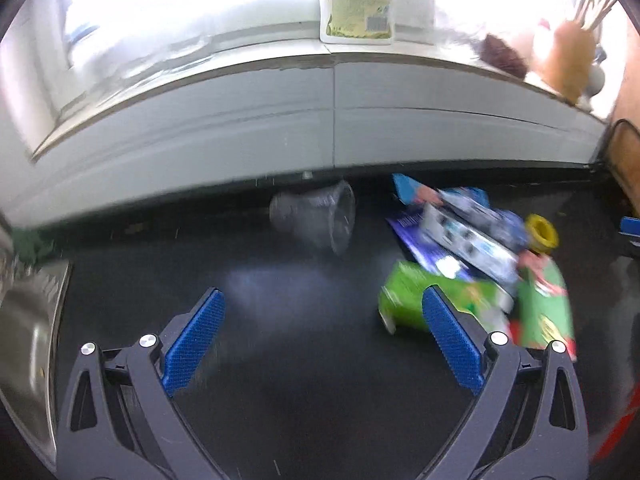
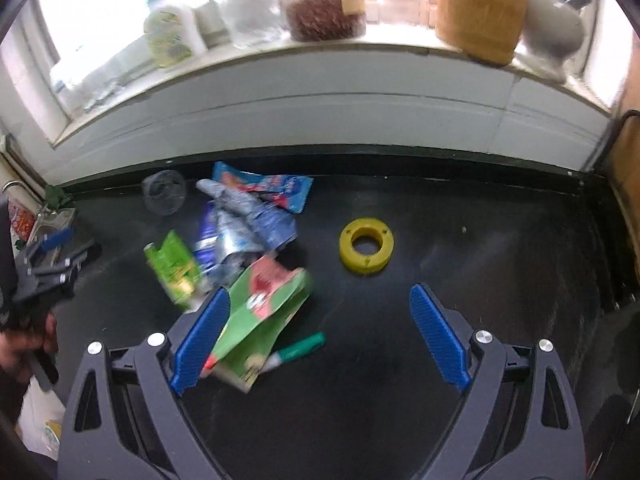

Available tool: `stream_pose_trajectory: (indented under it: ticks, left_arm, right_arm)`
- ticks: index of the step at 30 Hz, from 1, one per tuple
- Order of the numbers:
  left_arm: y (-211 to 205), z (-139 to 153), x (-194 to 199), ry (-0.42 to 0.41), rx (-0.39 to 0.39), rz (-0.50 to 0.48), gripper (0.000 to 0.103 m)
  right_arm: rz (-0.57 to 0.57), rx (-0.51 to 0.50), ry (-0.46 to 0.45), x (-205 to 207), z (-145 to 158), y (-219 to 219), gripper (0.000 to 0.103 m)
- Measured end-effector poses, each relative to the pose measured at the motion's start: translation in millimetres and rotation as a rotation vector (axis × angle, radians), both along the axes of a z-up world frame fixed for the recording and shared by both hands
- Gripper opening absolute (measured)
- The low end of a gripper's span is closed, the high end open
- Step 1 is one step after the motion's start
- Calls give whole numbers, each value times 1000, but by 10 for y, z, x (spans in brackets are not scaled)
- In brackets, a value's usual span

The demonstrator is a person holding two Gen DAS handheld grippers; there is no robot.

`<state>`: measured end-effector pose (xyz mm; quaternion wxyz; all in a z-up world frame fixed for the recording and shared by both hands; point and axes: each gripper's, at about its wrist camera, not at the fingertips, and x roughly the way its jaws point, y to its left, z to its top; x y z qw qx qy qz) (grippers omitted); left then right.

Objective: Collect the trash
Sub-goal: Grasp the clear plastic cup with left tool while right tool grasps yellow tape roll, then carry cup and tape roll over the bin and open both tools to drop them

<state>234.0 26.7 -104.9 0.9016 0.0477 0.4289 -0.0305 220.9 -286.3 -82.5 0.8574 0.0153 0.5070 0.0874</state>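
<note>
A heap of trash lies on the black counter (image 2: 460, 280): a green-and-red carton (image 2: 264, 304), a small green packet (image 2: 176, 268), blue and silver wrappers (image 2: 244, 220), a green marker (image 2: 300, 350) and a clear plastic cup (image 2: 164, 192) on its side. My right gripper (image 2: 320, 328) is open and empty; its left finger is next to the green-and-red carton. My left gripper (image 1: 322, 330) is open and empty above bare counter. The green packet (image 1: 412, 300) lies just beyond its right finger, the cup (image 1: 320, 216) ahead. The left gripper also shows in the right view (image 2: 56, 264).
A yellow ring (image 2: 366, 245) lies right of the heap; it also shows in the left wrist view (image 1: 542, 234). A white window sill (image 2: 320, 64) carries bottles, jars and a wooden block. A steel sink (image 1: 28, 328) is at the left. A wooden board (image 2: 628, 176) stands at the right.
</note>
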Motion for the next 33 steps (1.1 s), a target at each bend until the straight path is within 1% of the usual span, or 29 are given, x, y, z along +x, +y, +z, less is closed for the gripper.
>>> stream_pose_trajectory:
  ticks: [2,6,10,14,16,17,18,19,20,22,24,25,28,30,33]
  left_arm:
    - [12,-155,355,27,21,-3,96]
    - [26,-439,819,58,27,-14,96]
    - [-10,-702,1121,89,65,-46,96]
    - [-10,-821,1262,98,71,-64,95]
    - [-2,-839,1301,104,62,-71,84]
    - [2,-840,1315,108,59,-70,81]
    - [8,-826,1318,101,55,-65,69]
    - [23,-819,1319,104,45,-58,69]
    - [36,-813,1313,110,40,-48,69]
    - [65,-787,1214,108,32,-38,67]
    - [84,-740,1130,113,42,-30,45]
    - [98,-717,1106,114,41,-22,41]
    - [175,-577,887,99,6,4,38]
    - [205,-492,752,92,6,11,28]
    - [235,-316,449,72,-7,23,28]
  right_arm:
    - [3,-18,22,222,-176,-28,88]
    - [12,-46,65,563,-521,-52,88]
    - [22,-65,105,797,-819,-57,88]
    - [23,-72,120,912,-976,-45,88]
    - [24,-88,127,948,-1046,-24,87]
    - [25,-96,129,955,-1065,-18,80]
    - [28,-103,132,953,-1086,-5,68]
    - [31,-132,112,932,-1079,20,64]
    - [32,-132,106,914,-1065,29,55]
    - [20,-115,117,866,-1051,20,55]
    - [16,-115,111,779,-1005,17,55]
    - [15,-117,101,721,-951,21,55]
    - [9,-114,72,540,-775,43,55]
    - [2,-101,52,380,-618,48,55]
    - [3,-79,29,133,-369,59,55]
